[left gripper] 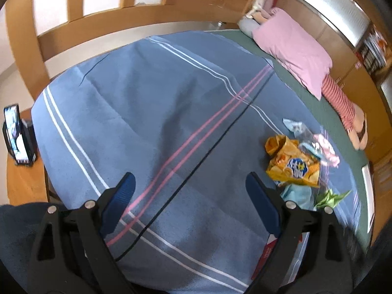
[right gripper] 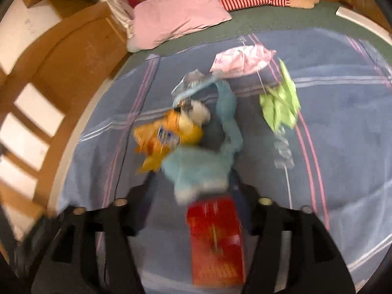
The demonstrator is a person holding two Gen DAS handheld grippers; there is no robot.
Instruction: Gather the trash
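Note:
Trash lies on a blue striped bedspread [left gripper: 152, 112]. An orange snack bag [left gripper: 292, 164], a light blue wrapper [left gripper: 297, 194], a green wrapper [left gripper: 329, 197] and a pink wrapper [left gripper: 327, 148] sit to the right of my left gripper [left gripper: 191, 183], which is open and empty above the bedspread. In the blurred right wrist view, my right gripper [right gripper: 196, 191] is open with a red box [right gripper: 215, 240] lying between its fingers. The orange bag [right gripper: 164, 137], light blue wrapper [right gripper: 203, 169], green wrapper [right gripper: 279, 107] and pink wrapper [right gripper: 242, 60] lie just ahead of it.
A pink pillow [left gripper: 294, 46] and a doll in red stripes [left gripper: 339, 103] lie on the green sheet at the far side. A wooden bed frame [left gripper: 73, 27] rings the bed. A phone on a stand [left gripper: 17, 134] sits on a wooden side table at left.

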